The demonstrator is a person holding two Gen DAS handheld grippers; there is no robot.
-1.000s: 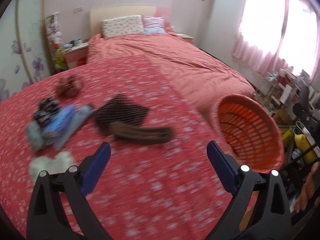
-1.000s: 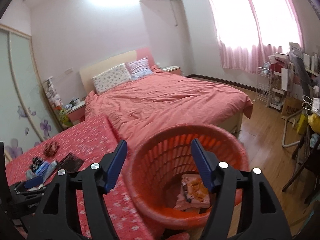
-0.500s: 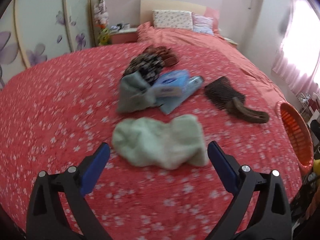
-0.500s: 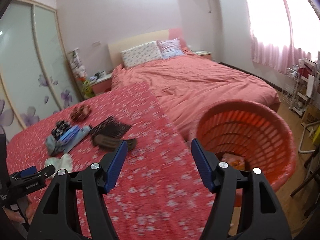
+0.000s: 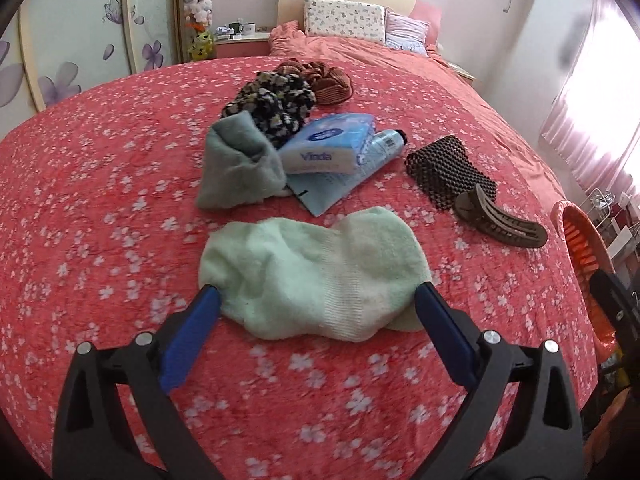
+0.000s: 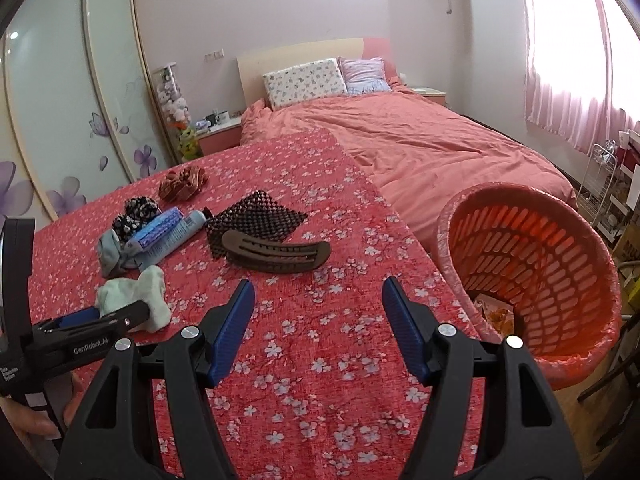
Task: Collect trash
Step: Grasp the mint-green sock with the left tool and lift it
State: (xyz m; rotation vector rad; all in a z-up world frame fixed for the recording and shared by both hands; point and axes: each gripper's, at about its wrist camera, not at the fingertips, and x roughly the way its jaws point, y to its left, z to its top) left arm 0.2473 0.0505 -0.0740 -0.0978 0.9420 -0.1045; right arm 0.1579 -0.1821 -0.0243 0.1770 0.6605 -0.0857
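1. At the far left of the right wrist view, the left gripper (image 6: 86, 316) reaches in over the red flowered cover (image 6: 320, 352). In its own view its jaws stand wide apart, one blue pad (image 5: 192, 336) at each end of the pale green sock (image 5: 316, 276). The tips sit right at the sock's edges, but it is not clear that they press on it; the gripper looks released.
2. Behind the sock lies a folded grey-green sock (image 5: 240, 168), touching a blue tissue pack (image 5: 328, 148) printed "Vinda".
3. A light blue tube (image 5: 380, 148) lies beside and partly under the pack, its dark cap pointing away from the camera.
4. Farther back sit a black-and-white speckled scrunchie (image 5: 272, 108) and a brown striped scrunchie (image 5: 324, 80), touching each other.
5. To the right of the tube is a dark beaded pouch (image 5: 444, 168), with a brown hair clip (image 5: 500, 224) overlapping its near corner.
6. The right gripper (image 6: 318, 312) hovers over bare cover with nothing between its blue pads; its jaws are released and well apart.
7. At the right, just off the cover's edge, stands the orange slatted basket (image 6: 560, 240) lined with a thin plastic bag. A crumpled wrapper (image 6: 494, 312) lies at its bottom.
8. Beyond, a bed with a pink duvet (image 6: 420, 152) and two pillows stands against the wall.
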